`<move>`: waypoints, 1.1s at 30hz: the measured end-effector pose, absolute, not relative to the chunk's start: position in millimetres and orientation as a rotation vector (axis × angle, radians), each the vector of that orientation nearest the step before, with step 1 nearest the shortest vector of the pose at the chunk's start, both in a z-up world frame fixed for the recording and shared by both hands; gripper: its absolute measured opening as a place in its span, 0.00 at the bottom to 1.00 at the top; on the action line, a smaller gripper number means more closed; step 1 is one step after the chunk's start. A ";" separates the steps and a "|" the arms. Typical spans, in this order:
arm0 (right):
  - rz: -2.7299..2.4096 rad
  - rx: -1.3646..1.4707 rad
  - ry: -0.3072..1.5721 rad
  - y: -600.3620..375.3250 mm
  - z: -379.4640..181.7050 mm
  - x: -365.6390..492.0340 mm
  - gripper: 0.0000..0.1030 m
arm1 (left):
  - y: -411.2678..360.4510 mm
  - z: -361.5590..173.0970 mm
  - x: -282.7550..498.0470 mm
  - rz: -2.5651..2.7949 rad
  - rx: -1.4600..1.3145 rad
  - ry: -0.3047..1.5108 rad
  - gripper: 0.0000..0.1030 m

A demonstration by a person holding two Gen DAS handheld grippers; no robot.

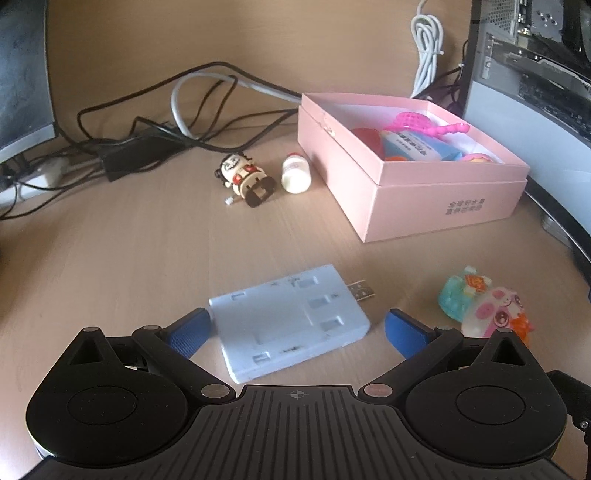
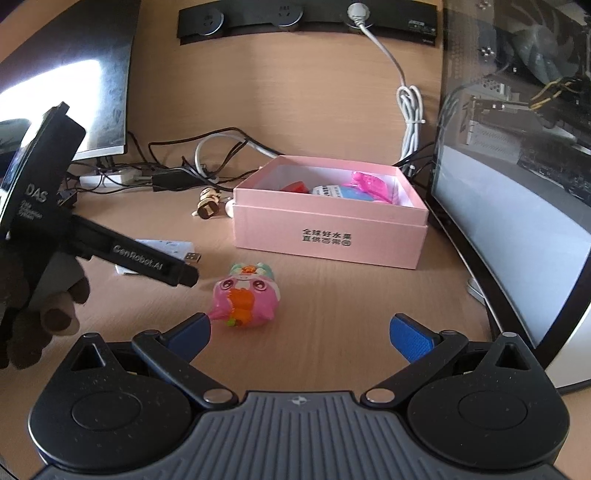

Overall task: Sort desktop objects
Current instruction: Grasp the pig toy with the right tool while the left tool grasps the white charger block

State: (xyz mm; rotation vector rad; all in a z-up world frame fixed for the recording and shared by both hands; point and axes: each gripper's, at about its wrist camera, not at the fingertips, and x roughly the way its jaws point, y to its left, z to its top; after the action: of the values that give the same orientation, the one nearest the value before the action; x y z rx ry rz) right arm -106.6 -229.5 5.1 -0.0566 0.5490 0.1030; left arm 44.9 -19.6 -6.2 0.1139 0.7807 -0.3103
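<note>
A home office or computer desk, a monitor (image 2: 92,85) standing at the left of the wooden surface (image 1: 110,258), an open PC case (image 2: 517,147) showing its boards at the right, cables (image 1: 155,122) tangling behind, a socket strip (image 2: 306,18) running along the back.

The bench (image 1: 110,258) is done in pale wood-grain laminate, smooth and matt. The box (image 1: 424,195) looks like matt pink card. The hub (image 1: 288,321) is scuffed, dull white plastic with a bare metal plug. The toy (image 2: 245,299) is glossy, partly see-through plastic. The bottle (image 1: 295,173) is smooth white plastic. On the left hand-held gripper (image 1: 295,328), pads (image 1: 188,332) of textured blue rubber are set in black plastic with a slight sheen.
</note>
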 end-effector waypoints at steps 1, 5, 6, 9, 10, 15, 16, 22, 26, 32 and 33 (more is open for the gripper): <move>0.112 -0.057 0.548 -228.0 5.4 -106.3 1.00 | -17.2 -5.6 43.9 -0.311 0.117 0.772 0.99; 0.162 -0.052 0.558 -221.7 8.2 -98.4 1.00 | -4.1 -2.0 40.2 -0.326 0.120 0.764 0.83; 0.179 -0.048 0.564 -220.1 9.7 -94.7 1.00 | -0.3 -1.7 38.7 -0.332 0.125 0.764 0.83; 0.203 -0.062 0.576 -214.3 13.1 -82.0 0.96 | 13.1 -1.0 30.7 -0.359 0.162 0.757 0.83; 0.207 -0.072 0.580 -211.6 13.6 -77.5 0.93 | 17.8 -0.5 28.1 -0.369 0.177 0.753 0.83; 0.225 -0.088 0.598 -201.5 13.6 -52.3 0.77 | 34.0 5.4 18.2 -0.387 0.205 0.740 0.94; 0.229 -0.088 0.612 -199.6 12.8 -47.9 0.74 | 34.5 6.6 18.5 -0.392 0.196 0.744 0.94; 0.256 -0.073 0.716 -197.4 2.9 -32.7 0.48 | 21.5 -1.3 30.4 -0.351 0.189 0.785 0.93; 0.260 -0.051 0.727 -205.8 6.9 -38.1 0.47 | 19.6 0.5 35.5 -0.346 0.168 0.783 0.82; 0.248 -0.025 0.617 -229.6 58.9 -58.4 0.46 | 15.1 34.2 26.8 -0.357 0.138 0.707 0.82; 0.236 -0.028 0.577 -233.8 71.9 -62.4 0.46 | 13.4 47.4 26.5 -0.363 0.126 0.679 0.82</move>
State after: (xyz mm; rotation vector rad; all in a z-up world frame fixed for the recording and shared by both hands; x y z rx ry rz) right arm -62.4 -233.8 71.9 -0.0276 0.5770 0.2359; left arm 26.5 13.4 47.4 0.1256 0.6788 -0.3633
